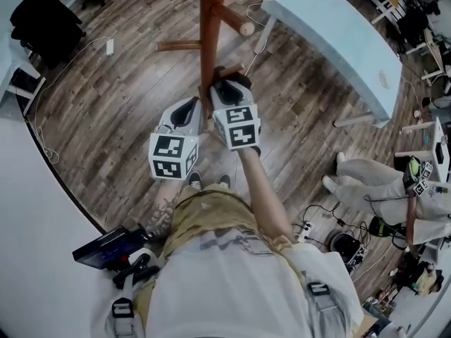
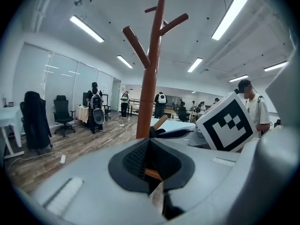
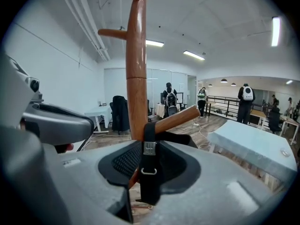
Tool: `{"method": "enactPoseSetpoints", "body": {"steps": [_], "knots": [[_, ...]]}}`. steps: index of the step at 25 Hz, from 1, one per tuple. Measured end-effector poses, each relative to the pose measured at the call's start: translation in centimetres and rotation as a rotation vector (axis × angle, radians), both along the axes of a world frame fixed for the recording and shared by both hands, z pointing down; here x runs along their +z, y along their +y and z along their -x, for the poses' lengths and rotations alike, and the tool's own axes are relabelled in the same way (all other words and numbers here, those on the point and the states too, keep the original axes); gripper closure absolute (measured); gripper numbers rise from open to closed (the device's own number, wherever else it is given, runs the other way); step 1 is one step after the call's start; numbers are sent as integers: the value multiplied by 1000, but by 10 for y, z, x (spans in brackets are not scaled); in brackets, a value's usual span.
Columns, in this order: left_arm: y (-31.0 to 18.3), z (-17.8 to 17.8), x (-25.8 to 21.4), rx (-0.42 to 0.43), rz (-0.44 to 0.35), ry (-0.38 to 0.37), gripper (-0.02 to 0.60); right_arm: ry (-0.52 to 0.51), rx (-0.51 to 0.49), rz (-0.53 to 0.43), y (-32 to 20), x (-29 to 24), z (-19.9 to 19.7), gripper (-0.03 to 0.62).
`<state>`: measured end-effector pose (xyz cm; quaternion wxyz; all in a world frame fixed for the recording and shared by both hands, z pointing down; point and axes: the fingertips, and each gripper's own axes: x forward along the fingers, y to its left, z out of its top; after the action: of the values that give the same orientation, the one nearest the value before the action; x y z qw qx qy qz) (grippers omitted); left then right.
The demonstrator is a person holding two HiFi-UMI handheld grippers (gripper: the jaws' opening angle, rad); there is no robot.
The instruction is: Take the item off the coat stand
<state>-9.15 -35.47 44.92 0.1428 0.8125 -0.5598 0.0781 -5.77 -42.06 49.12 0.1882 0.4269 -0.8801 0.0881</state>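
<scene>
A brown wooden coat stand [image 1: 210, 27] rises just ahead of both grippers. In the right gripper view its pole [image 3: 137, 78] carries a slanted peg [image 3: 180, 118], and a black strap [image 3: 149, 170] with a metal buckle hangs from the peg. The strap runs down between the jaws of my right gripper [image 3: 148, 149], which stand open around it. The rest of the item is hidden. My left gripper [image 2: 149, 144] is shut with nothing in it, pointing at the pole [image 2: 149, 93]. In the head view the left gripper [image 1: 190, 110] and right gripper [image 1: 227, 89] flank the pole.
A light-blue table [image 1: 338, 34] stands right of the stand. A person in white [image 1: 373, 185] is at the right, near cables on the floor. A power strip [image 1: 109, 46] and a black chair [image 1: 42, 16] lie at the left. Several people stand in the background.
</scene>
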Motion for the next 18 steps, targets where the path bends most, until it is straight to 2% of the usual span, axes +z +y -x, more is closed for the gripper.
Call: {"method": "enactPoseSetpoints", "body": {"steps": [5, 12, 18], "knots": [[-7, 7, -1, -19, -2, -4, 581, 3, -19, 32, 2, -1, 7, 444], [-13, 10, 1, -22, 2, -5, 581, 22, -8, 73, -2, 13, 9, 491], [-11, 10, -2, -18, -4, 2, 581, 0, 11, 44, 5, -2, -5, 514]]}}
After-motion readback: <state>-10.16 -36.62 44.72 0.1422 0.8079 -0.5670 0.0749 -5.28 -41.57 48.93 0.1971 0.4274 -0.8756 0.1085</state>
